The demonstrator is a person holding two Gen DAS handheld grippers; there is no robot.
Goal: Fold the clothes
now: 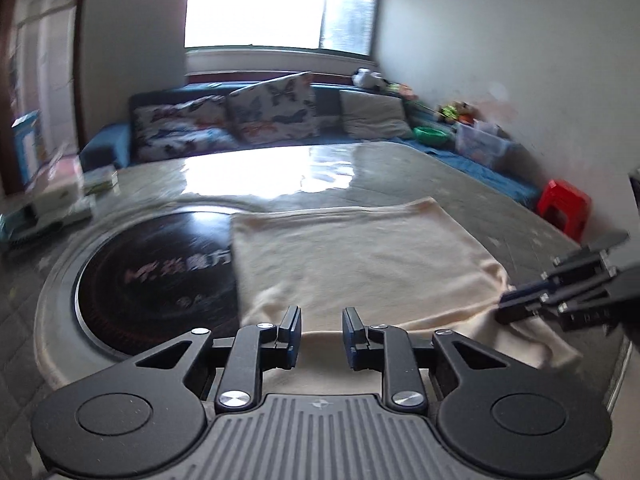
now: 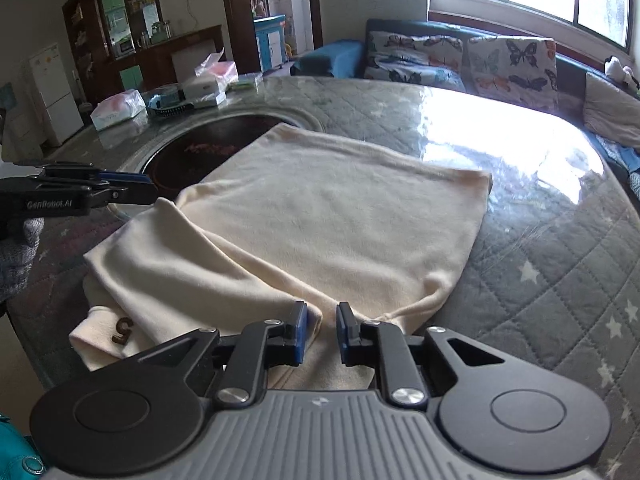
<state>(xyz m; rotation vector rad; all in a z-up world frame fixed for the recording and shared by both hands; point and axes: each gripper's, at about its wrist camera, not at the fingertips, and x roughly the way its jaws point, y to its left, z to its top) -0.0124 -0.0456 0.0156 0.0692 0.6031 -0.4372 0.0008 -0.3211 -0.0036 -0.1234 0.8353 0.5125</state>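
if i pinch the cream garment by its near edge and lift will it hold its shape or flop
Probably flop: the cream garment lies limp in soft rounded folds, with a loose sleeve. It looks thin and light. It may also slide when pushed, since the table cover under it looks glossy.

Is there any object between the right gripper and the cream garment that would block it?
Nothing visible blocks it. The right gripper sits directly over the near edge of the cream garment, its jaws slightly apart with fabric showing in the gap. The left gripper is off to the side, beyond the garment's far fold.
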